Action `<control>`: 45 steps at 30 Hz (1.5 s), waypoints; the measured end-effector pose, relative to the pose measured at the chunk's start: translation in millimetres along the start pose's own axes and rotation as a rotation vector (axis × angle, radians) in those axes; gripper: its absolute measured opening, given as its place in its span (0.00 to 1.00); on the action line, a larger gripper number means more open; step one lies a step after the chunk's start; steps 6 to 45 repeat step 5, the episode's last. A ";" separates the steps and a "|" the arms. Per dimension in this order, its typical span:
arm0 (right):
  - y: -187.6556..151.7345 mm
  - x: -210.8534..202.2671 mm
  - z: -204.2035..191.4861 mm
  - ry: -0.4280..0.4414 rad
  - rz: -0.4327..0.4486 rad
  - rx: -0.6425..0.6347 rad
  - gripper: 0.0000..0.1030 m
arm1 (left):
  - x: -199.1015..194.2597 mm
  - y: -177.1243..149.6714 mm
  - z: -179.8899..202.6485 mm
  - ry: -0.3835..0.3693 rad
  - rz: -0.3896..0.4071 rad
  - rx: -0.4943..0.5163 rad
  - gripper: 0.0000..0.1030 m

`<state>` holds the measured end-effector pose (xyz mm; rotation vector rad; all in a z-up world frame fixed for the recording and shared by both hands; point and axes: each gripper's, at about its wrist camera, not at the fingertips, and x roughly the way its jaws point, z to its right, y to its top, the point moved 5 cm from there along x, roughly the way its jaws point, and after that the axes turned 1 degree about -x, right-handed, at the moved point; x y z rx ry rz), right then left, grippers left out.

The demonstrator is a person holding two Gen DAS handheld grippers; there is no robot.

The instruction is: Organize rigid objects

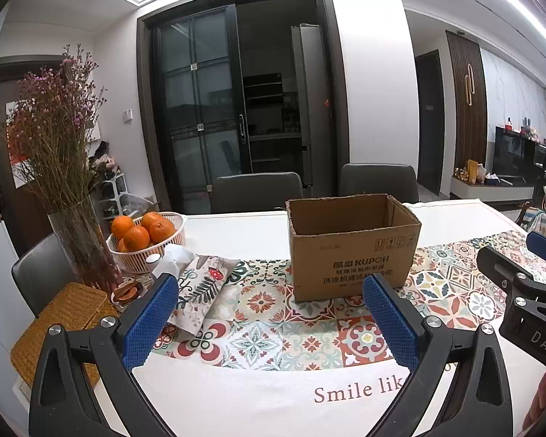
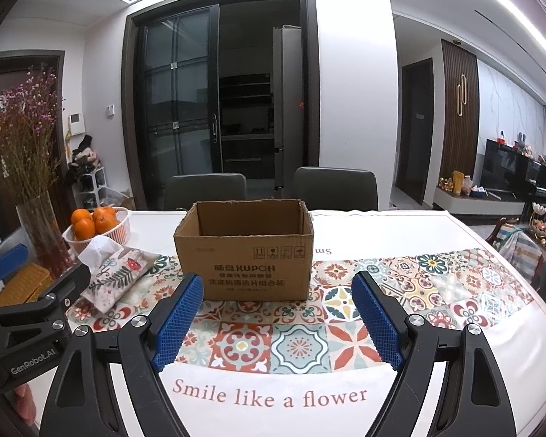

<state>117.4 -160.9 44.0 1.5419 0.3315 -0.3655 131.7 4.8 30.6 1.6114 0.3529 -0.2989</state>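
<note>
Both the left gripper and right gripper hang empty, jaws apart, likely readied for a pick; the open cardboard box sits at twelve o'clock, probably the receptacle.

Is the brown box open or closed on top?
Open. The cardboard box has no lid or flaps over it, and its inside walls show. Its bottom is hidden.

box on table; basket left
</note>
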 end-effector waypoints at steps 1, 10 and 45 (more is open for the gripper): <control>0.1 0.1 -0.1 0.000 0.000 0.000 0.82 | -0.1 -0.2 -0.6 0.001 -0.001 0.000 1.00; -0.1 0.9 -0.7 0.000 -0.004 -0.002 0.82 | -0.5 -0.2 -1.4 0.005 0.000 0.000 1.00; -0.1 0.9 -0.7 0.000 -0.004 -0.002 0.82 | -0.5 -0.2 -1.4 0.005 0.000 0.000 1.00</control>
